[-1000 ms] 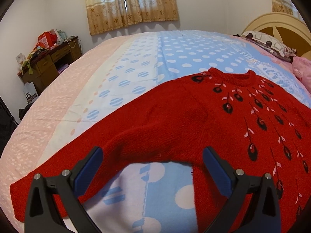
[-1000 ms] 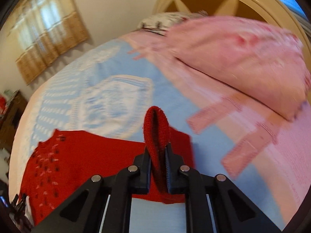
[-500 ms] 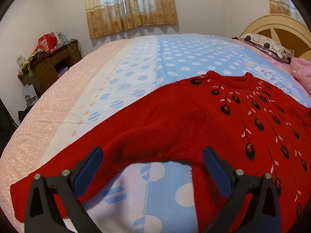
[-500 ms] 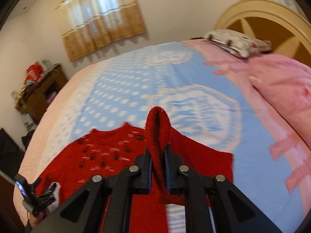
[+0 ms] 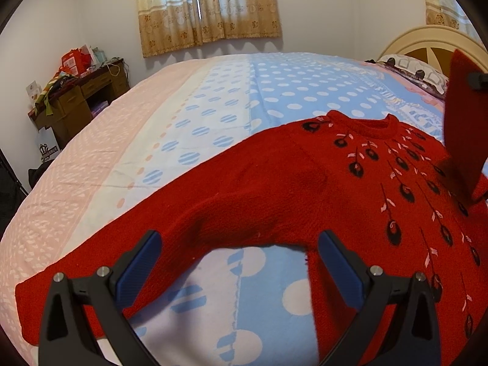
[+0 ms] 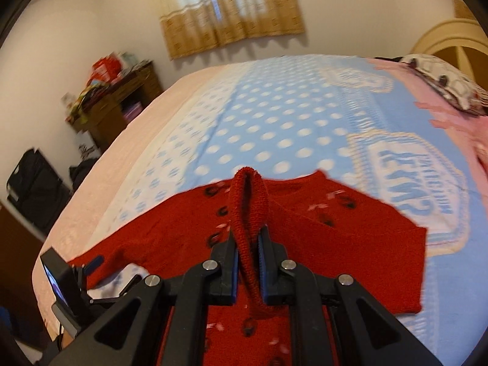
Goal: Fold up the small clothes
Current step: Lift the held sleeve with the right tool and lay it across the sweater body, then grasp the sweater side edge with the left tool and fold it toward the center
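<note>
A red sweater [image 5: 274, 189] lies spread front-up on the bed [image 5: 213, 97], over a blue bedspread with white dots and a pale pink border. Its neck opening points toward the far side of the bed, and black and pink motifs run down its chest.

The left hand-held gripper [image 5: 238, 262] hovers low over the near sleeve with its jaws wide apart and nothing between its blue pads [image 5: 138, 262]; the sleeve stretches out to the left beneath it, lying flat.

The right hand-held gripper [image 6: 247, 253] has its jaws nearly together, pinching the ribbed cuff of the other sleeve [image 6: 248, 213], which stands up as a narrow loop above the fingertips. That sleeve is lifted off the bedspread and held above the sweater's chest (from the left wrist view it shows as a raised red flap [image 5: 463, 140] at the right edge).

A brown desk [image 5: 76, 100] piled with clutter stands against the far wall at left, below beige curtains [image 5: 207, 9]. A cream headboard [image 5: 427, 42] and a patterned pillow [image 5: 414, 70] sit at right.
</note>
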The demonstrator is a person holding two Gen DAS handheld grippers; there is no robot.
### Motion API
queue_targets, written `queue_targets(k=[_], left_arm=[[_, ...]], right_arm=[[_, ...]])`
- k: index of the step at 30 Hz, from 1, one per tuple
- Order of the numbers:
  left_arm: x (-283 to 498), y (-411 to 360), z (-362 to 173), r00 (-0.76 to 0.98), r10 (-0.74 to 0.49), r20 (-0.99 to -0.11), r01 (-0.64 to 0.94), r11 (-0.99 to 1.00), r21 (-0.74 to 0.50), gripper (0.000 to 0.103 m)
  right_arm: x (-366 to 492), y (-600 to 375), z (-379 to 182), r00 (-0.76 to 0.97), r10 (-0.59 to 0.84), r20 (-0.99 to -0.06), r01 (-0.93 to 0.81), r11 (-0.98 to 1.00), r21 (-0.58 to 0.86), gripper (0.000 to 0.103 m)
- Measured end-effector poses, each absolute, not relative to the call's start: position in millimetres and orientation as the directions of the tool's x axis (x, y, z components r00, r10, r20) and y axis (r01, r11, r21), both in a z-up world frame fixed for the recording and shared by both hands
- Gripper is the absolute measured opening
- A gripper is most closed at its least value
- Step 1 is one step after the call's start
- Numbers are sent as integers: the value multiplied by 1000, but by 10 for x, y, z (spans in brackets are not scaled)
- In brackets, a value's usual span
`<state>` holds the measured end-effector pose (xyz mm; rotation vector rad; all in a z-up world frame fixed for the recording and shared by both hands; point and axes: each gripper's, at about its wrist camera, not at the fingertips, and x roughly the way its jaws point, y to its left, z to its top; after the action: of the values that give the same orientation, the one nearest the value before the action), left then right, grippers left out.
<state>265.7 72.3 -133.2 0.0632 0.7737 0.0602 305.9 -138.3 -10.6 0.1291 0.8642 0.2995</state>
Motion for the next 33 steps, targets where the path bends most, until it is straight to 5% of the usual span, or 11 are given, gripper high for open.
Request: queue_targets(k=[19, 21, 23, 24, 33], left_arm=[[2617, 785, -1374, 693, 124, -710, -51, 991, 124, 103], [2608, 785, -1373, 691, 129, -711, -52, 990, 130, 103], [2607, 766, -1373, 686, 131, -716, -45, 989, 138, 103], [2606, 761, -1372, 682, 126, -721, -39, 990, 135, 103], [2624, 487, -1198, 639, -128, -759, 156, 987, -35, 97]], right_arm=[[2955, -397, -1264, 407, 414, -814, -349, 894, 280, 12], [2929, -446, -1301, 398, 426, -812, -346, 890, 298, 19], [2894, -518, -1304, 381, 427, -820, -329, 892, 311, 68], [2851, -557, -1299, 367, 432, -824, -328, 889, 320, 76], [2063, -1062, -1253, 356, 362, -862, -402, 892, 208, 77]])
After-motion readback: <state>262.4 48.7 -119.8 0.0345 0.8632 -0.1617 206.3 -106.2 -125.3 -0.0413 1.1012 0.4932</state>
